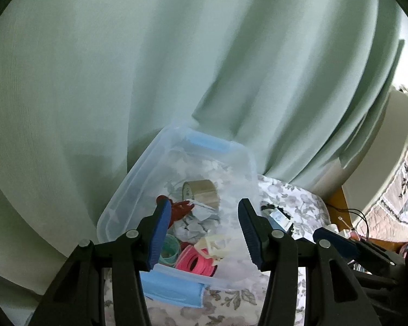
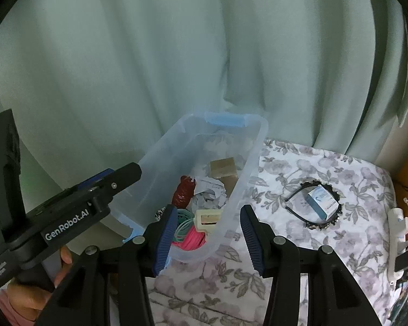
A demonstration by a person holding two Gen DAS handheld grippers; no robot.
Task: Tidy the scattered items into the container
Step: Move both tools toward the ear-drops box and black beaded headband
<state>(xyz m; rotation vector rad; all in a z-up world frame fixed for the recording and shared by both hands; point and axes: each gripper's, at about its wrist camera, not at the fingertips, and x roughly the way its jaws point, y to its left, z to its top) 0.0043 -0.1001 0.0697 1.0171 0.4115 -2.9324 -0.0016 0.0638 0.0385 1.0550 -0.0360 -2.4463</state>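
Observation:
A clear plastic container (image 1: 138, 168) with blue handles stands on the floral bedspread against the curtain. It holds a brown tape roll (image 1: 201, 190), a red item (image 1: 181, 209), crumpled paper (image 1: 195, 225), pink coils (image 1: 193, 262) and a cream clip (image 1: 213, 245). My left gripper (image 1: 204, 235) hovers open over its near end, with nothing between the pads. In the right wrist view my right gripper (image 2: 208, 240) is open and empty above the container's (image 2: 254, 168) near right corner. A small blue-and-white box (image 2: 322, 201) lies on a black headband (image 2: 299, 190) to the right, also seen as the box (image 1: 278, 217) in the left wrist view.
A pale green curtain (image 2: 176, 54) hangs right behind the container. The floral bedspread (image 2: 285, 157) ends at a wooden edge (image 2: 405, 179) on the right, where a white holder (image 2: 394, 231) and cables sit. A hand (image 2: 27, 301) holds the left gripper (image 2: 122, 178).

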